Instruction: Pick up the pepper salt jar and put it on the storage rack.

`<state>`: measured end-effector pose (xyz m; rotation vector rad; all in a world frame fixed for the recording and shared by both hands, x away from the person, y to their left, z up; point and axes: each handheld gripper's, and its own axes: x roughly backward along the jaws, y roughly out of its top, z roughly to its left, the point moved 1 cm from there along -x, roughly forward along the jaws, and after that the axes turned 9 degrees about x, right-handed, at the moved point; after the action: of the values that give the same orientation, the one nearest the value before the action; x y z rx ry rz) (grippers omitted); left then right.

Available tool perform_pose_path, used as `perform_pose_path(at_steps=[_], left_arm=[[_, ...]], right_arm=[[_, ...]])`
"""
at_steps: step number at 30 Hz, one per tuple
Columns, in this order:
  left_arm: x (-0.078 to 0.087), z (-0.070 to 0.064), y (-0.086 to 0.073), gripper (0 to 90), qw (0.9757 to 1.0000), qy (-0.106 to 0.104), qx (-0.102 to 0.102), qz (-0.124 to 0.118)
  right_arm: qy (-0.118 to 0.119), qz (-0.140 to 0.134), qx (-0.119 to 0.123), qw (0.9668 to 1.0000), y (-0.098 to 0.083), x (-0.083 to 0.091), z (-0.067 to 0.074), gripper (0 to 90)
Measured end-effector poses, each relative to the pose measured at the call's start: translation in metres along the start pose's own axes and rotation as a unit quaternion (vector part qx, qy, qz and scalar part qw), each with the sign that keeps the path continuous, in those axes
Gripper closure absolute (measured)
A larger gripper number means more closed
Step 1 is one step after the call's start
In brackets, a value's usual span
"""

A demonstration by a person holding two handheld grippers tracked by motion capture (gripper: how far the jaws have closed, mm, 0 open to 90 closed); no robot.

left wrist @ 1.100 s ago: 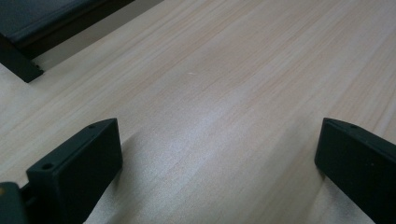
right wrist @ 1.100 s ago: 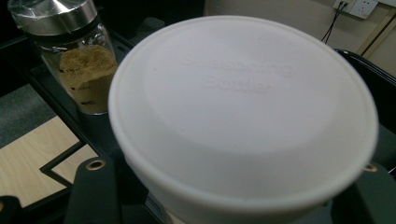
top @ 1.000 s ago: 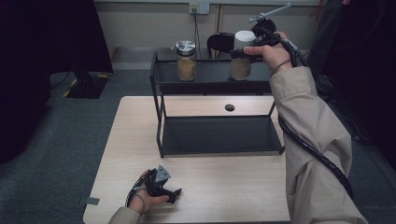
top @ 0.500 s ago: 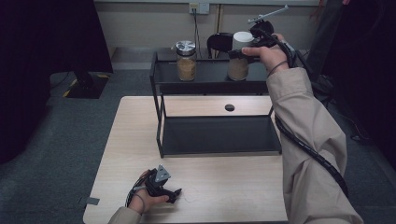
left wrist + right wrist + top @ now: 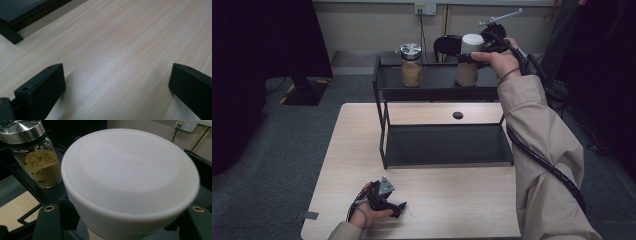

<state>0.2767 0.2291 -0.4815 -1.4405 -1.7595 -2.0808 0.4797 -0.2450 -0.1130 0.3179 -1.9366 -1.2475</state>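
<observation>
My right claw at the white-lidded jar on the top shelf of the black rack.

The pale wooden table carries a black two-tier metal rack, and on its top shelf stand a glass jar with a silver lid and tan powder and, well apart to its right, a jar with a tall white plastic lid. My right claw sits around that white lid, jaws either side; they have just been easing open a little, barely parted. My left claw rests on the table's near edge, jaws wide apart, holding nothing.
</observation>
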Motion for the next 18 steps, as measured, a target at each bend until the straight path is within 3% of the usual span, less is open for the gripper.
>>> perform_pose_path(at_steps=[11, 18], left_arm=[[0.000, 0.000, 0.000, 0.0, 1.0000, 0.001, 0.000, 0.000], [0.000, -0.001, 0.000, 0.0, 1.0000, 0.001, 0.001, -0.001]], right_arm=[[-0.011, -0.008, -0.017, 0.9998, -0.009, 0.013, 0.005, 14.4], [0.006, -0.009, -0.012, 0.9999, -0.025, 0.020, 0.006, 7.8]])
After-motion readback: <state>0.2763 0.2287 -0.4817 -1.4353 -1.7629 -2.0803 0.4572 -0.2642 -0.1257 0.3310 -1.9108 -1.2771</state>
